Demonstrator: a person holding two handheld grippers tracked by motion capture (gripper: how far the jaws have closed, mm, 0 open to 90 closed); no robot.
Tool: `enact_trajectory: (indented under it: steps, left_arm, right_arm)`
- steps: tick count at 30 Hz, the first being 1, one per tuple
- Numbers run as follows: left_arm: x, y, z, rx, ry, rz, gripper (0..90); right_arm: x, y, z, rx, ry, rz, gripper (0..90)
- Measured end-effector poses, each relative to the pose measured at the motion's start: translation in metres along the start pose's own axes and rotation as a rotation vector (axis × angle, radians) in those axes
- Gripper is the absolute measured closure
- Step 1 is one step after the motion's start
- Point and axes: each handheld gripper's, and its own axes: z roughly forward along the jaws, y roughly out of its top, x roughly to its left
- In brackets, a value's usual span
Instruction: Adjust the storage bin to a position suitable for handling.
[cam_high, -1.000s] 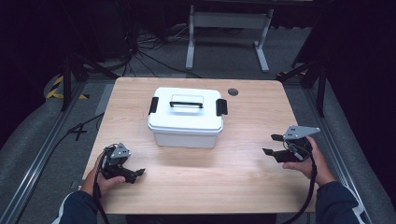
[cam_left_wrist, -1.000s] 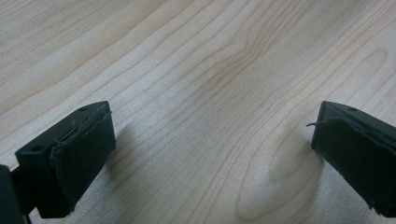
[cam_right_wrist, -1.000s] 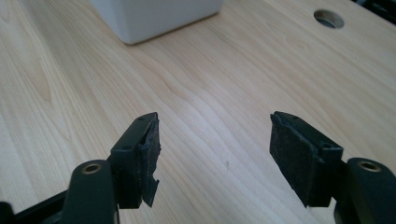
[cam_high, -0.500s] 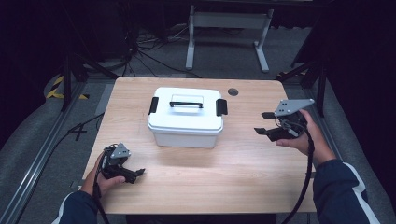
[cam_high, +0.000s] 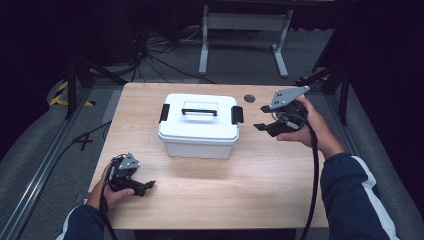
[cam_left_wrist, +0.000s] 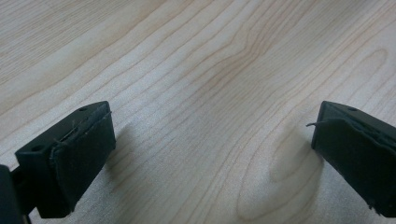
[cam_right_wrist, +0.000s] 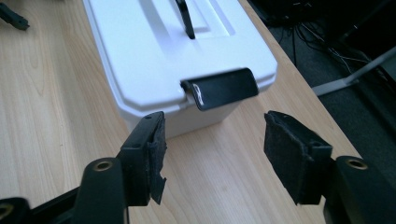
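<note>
A white lidded plastic box (cam_high: 199, 125) with a black handle (cam_high: 199, 111) and black side latches sits on the wooden table (cam_high: 220, 185), a little left of centre. My right gripper (cam_high: 262, 118) hovers open just off the box's right end, its jaws facing the right latch (cam_high: 237, 114). In the right gripper view that latch (cam_right_wrist: 219, 88) lies a short way ahead of the open right gripper (cam_right_wrist: 212, 149). My left gripper (cam_high: 146, 186) rests low at the table's near left, open. The left gripper (cam_left_wrist: 210, 154) has only bare wood between its pads.
A small dark round grommet (cam_high: 249, 98) sits in the table behind the right gripper. Beyond the table are cables and a metal stand (cam_high: 244, 22) on the dark floor. Bare wood lies in front of the box.
My right gripper has risen and moved away from me and leftward, from the table's right edge to the box's right latch. The left gripper has stayed put.
</note>
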Motion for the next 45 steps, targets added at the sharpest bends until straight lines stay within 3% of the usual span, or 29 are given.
enact_trajectory:
  steps: [22,25,27,28,31,35,45]
  left_arm:
    - [-0.001,-0.001,-0.001,-0.004,0.018,-0.006,0.4]
    - [-0.004,-0.004,-0.004,0.001,0.014,-0.022,0.5]
    - [-0.003,-0.005,-0.005,0.002,0.02,-0.006,0.5]
    - [-0.004,-0.006,-0.005,-0.004,0.021,-0.023,0.5]
    - [-0.004,-0.008,-0.007,-0.002,0.028,-0.005,0.5]
    - [-0.005,-0.011,-0.009,0.0,0.024,-0.018,0.5]
    - [-0.006,-0.017,-0.015,-0.002,0.031,-0.022,0.5]
  right_arm:
    - [-0.001,0.071,0.036,0.063,0.078,-0.136,51.5]
    - [0.002,0.087,0.049,0.093,0.089,-0.173,53.6]
    - [0.002,0.089,0.051,0.096,0.095,-0.185,54.3]
    - [0.003,0.092,0.055,0.105,0.099,-0.186,55.2]
    - [0.003,0.099,0.067,0.134,0.126,-0.209,57.3]
    - [0.001,0.104,0.078,0.189,0.126,-0.231,58.5]
    - [-0.001,0.112,0.101,0.292,0.151,-0.247,62.7]
